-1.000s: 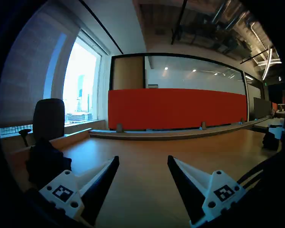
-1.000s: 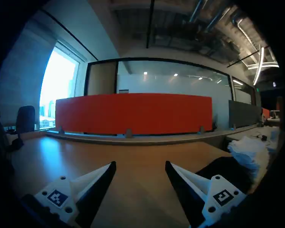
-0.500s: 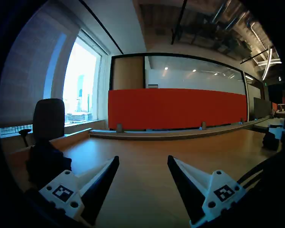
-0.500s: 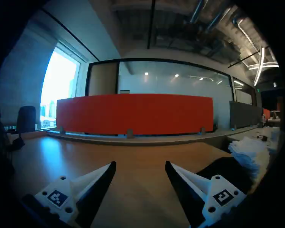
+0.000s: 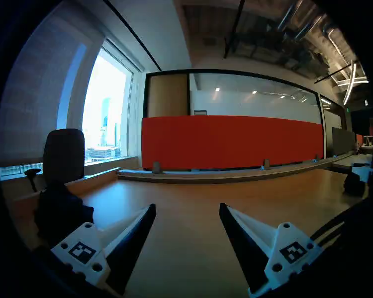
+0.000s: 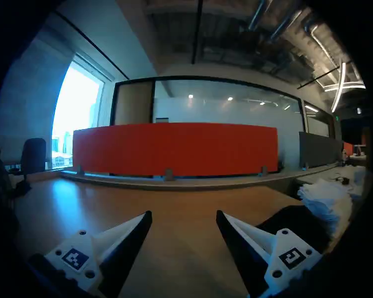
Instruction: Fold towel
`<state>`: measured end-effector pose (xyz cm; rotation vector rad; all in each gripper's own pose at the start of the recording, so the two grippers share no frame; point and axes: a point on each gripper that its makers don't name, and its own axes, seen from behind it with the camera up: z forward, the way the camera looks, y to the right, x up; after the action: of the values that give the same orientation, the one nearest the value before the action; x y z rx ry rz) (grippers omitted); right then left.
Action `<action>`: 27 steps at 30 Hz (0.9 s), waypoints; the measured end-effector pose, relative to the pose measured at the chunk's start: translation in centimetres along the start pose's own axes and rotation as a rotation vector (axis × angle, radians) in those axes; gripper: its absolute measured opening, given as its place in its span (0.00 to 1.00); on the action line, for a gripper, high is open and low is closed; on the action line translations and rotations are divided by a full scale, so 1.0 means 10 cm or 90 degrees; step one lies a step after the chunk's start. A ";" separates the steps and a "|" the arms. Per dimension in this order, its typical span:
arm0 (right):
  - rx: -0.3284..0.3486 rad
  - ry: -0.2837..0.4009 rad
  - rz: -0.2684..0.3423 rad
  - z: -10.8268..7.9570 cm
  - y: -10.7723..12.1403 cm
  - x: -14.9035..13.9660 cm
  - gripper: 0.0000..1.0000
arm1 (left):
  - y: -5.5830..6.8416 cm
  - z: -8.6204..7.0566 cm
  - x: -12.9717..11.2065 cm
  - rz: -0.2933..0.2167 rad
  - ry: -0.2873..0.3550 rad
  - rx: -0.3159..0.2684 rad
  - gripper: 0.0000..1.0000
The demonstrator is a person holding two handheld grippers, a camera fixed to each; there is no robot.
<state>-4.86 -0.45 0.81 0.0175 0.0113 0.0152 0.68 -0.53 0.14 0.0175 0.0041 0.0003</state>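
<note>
While both tools hang low over the wooden surface (image 5: 186, 248), each one has its two fingers spread wide apart with nothing between them. The left tool (image 5: 187, 206) points across the wood at a long red wall (image 5: 231, 141) that stands along the far edge. Behind its left finger sits a dark lump (image 5: 62, 211); it is too dark to tell what it is. A black chair (image 5: 63, 154) stands past that lump, next to a bright window (image 5: 107, 124).

The right tool (image 6: 183, 212) points at the same red wall (image 6: 175, 149). In the right gripper view, a pile of white towels (image 6: 328, 201) lies at the far right side of the surface (image 6: 181, 198), off to the right of the tool and not touching it. A flat black thing (image 6: 298, 221) lies just beside the pile, behind the tool's right finger. It may be cloth, but that is hard to tell.
</note>
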 end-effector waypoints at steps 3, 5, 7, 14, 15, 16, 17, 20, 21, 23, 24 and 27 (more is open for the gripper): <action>0.000 0.000 0.000 0.00 0.00 0.00 1.00 | 0.00 0.00 0.00 0.000 0.000 0.000 0.94; 0.000 0.000 0.000 0.01 0.00 -0.01 1.00 | 0.00 0.00 0.00 0.000 0.000 0.000 0.94; 0.000 0.000 0.000 0.01 0.00 -0.01 1.00 | 0.00 0.00 0.00 0.000 0.000 0.000 0.94; 0.000 0.000 0.000 0.01 0.00 -0.01 1.00 | 0.00 0.00 -0.01 0.000 0.000 0.000 0.94; 0.000 0.000 0.000 0.01 0.00 -0.01 1.00 | 0.00 0.00 -0.01 0.000 0.000 0.000 0.94; 0.000 0.000 0.000 0.01 0.00 -0.01 1.00 | 0.00 0.00 -0.01 0.000 0.000 0.000 0.94; 0.000 0.000 0.000 0.01 0.00 -0.01 1.00 | 0.00 0.00 -0.01 0.000 0.000 0.000 0.94; 0.000 0.000 0.000 0.00 0.00 0.00 1.00 | 0.00 0.01 -0.02 0.000 0.000 0.000 0.94; 0.000 0.000 0.000 0.00 -0.01 0.00 1.00 | 0.00 0.01 -0.02 0.000 0.000 0.000 0.94; 0.000 0.000 0.000 0.00 -0.01 0.00 1.00 | 0.00 0.01 -0.03 0.000 0.001 0.000 0.94; 0.000 0.000 0.000 0.01 -0.01 0.00 1.00 | 0.01 0.01 -0.03 0.000 0.001 0.000 0.94; 0.000 0.000 0.000 0.01 -0.01 -0.01 1.00 | 0.01 0.02 -0.04 0.000 0.001 0.000 0.94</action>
<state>-4.94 -0.53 0.88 0.0172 0.0112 0.0157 0.30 -0.46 0.30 0.0176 0.0053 -0.0002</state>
